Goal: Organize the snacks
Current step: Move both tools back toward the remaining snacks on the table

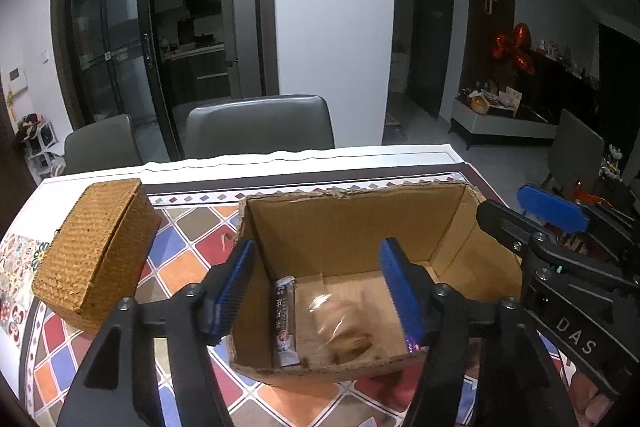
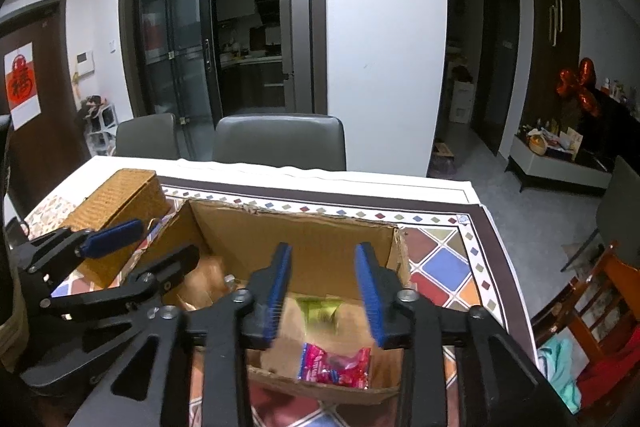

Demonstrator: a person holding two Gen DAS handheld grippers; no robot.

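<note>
An open cardboard box [image 1: 352, 227] stands on the patterned tablecloth; it also shows in the right wrist view [image 2: 304, 239]. My left gripper [image 1: 320, 283] is open and empty above the box's left half. Below it lie a grey stick packet [image 1: 285, 323] and a blurred clear-wrapped snack [image 1: 340, 323]. My right gripper [image 2: 325, 291] is open and empty above the box's right half. Below it lie a blurred green packet [image 2: 320, 309] and a pink-red snack bag [image 2: 334, 367]. Each gripper shows at the edge of the other's view.
A woven wicker box [image 1: 96, 251] with a lid sits left of the cardboard box, also in the right wrist view [image 2: 120, 203]. Two grey chairs [image 1: 260, 127] stand behind the table's far edge. The table's right edge [image 2: 496, 247] drops to the floor.
</note>
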